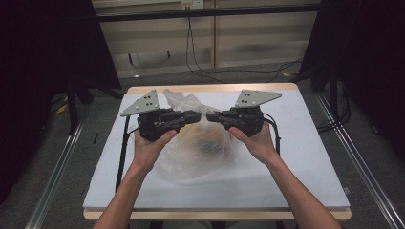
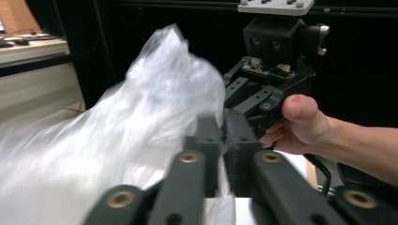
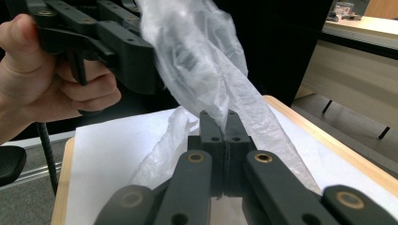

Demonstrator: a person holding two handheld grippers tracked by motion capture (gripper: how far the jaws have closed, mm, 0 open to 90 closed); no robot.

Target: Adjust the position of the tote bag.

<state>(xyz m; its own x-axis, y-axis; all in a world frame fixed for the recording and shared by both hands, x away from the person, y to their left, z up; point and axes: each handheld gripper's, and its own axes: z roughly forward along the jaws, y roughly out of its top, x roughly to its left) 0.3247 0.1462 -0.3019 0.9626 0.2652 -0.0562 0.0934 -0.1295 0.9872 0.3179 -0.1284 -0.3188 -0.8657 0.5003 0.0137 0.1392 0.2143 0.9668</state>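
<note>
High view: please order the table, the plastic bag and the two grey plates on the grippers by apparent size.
1. Table
2. Plastic bag
3. Grey plate on the right gripper and grey plate on the left gripper: they look alike, so no ranking.

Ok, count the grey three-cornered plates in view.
2. One grey plate tops the left gripper at the bag's left; the other plate tops the right gripper opposite it. None looks hidden.
</note>
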